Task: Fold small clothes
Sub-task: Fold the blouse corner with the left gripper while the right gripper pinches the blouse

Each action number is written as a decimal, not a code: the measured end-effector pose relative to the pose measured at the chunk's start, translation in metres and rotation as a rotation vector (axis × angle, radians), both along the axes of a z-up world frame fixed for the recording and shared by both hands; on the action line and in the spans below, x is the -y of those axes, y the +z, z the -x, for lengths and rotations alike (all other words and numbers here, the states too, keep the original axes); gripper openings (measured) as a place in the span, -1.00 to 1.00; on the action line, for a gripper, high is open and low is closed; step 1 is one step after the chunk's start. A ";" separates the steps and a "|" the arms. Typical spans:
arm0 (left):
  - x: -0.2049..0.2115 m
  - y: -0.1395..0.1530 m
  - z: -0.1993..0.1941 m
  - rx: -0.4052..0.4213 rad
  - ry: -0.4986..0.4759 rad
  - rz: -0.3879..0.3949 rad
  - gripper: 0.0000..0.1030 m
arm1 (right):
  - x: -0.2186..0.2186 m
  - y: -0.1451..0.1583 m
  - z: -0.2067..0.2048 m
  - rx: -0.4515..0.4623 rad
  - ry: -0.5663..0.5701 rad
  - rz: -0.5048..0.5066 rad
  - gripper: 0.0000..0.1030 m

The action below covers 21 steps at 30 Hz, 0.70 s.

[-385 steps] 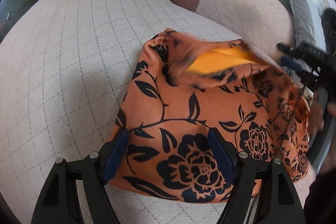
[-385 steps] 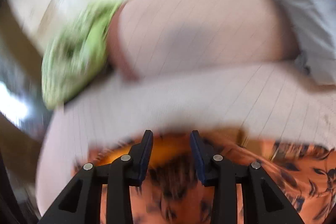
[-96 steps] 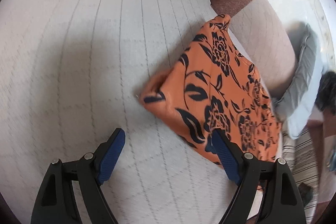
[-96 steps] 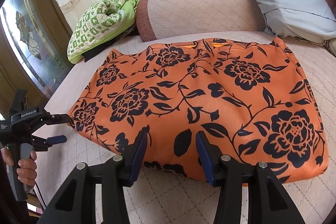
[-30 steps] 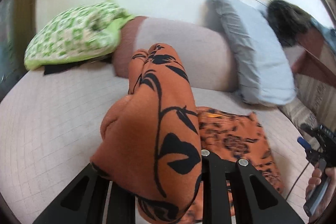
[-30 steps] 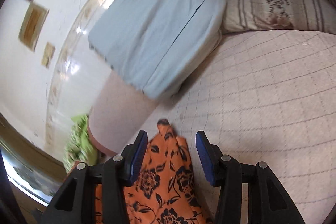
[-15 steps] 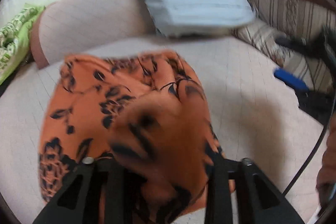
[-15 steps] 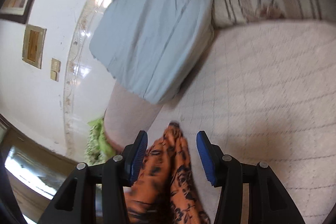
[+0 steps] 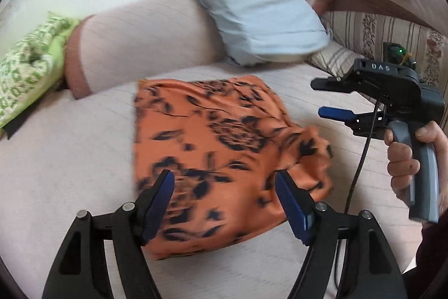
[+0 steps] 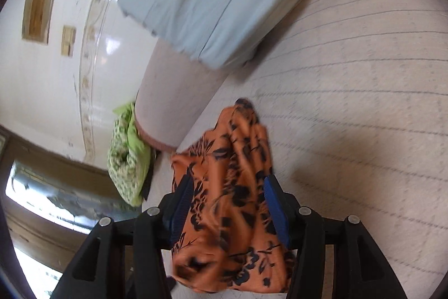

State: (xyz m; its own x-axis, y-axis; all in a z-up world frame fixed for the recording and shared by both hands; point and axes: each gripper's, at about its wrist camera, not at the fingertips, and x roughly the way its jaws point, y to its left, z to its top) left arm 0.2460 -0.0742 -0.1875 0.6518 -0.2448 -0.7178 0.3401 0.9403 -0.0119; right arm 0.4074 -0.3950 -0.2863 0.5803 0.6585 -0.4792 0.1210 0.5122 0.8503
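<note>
**Left claw lets go: one fold laid over**

A second ago the left claw was clenched on a bunched edge of the orange cloth and carrying it high over the bed. Now its jaws are opening wide and nothing is pinched between them; the blue pads stand apart to either side, above the cloth's near part. The cloth has dropped onto the bed, lying in front of the bolster and the grey pillow, as a narrower shape than the broad spread it made a few seconds back. So the carried edge has been laid across, and that reads as one fold made.

The fold is not clean, though. At the cloth's right side a lump of fabric rides up and puckers instead of lying flat, and the frame is blurred there, so how the layers sit underneath cannot be told.

In the right wrist view, the right claw has the cloth's other end bunched between its pads, which are easing slightly apart. The fabric fills the gap and hangs down below the fingers, so I judge it a loosening grasp on that end rather than a full release.

In my judgement, that end still needs laying down and the puckered side smoothing before any further fold.
</note>
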 end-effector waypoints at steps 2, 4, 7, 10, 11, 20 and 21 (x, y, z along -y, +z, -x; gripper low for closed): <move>-0.015 0.003 0.004 0.004 0.007 0.027 0.46 | -0.014 0.002 -0.003 -0.002 0.025 0.017 0.08; -0.027 0.001 0.006 0.007 0.023 0.035 0.46 | -0.027 0.003 -0.006 -0.010 0.043 0.038 0.09; -0.040 -0.014 -0.005 -0.001 0.089 0.002 0.46 | -0.047 0.002 -0.008 -0.025 0.071 0.089 0.12; -0.049 -0.030 -0.017 -0.057 0.115 0.034 0.46 | -0.067 0.001 -0.010 -0.043 0.108 0.167 0.16; -0.051 -0.034 -0.021 -0.078 0.119 0.031 0.46 | -0.070 0.001 -0.010 -0.047 0.113 0.182 0.16; -0.051 -0.058 -0.031 -0.181 0.083 0.057 0.48 | -0.118 0.015 -0.007 0.036 0.168 0.504 -0.60; -0.049 -0.056 -0.030 -0.179 0.076 0.057 0.48 | -0.119 0.020 -0.005 0.065 0.160 0.518 -0.62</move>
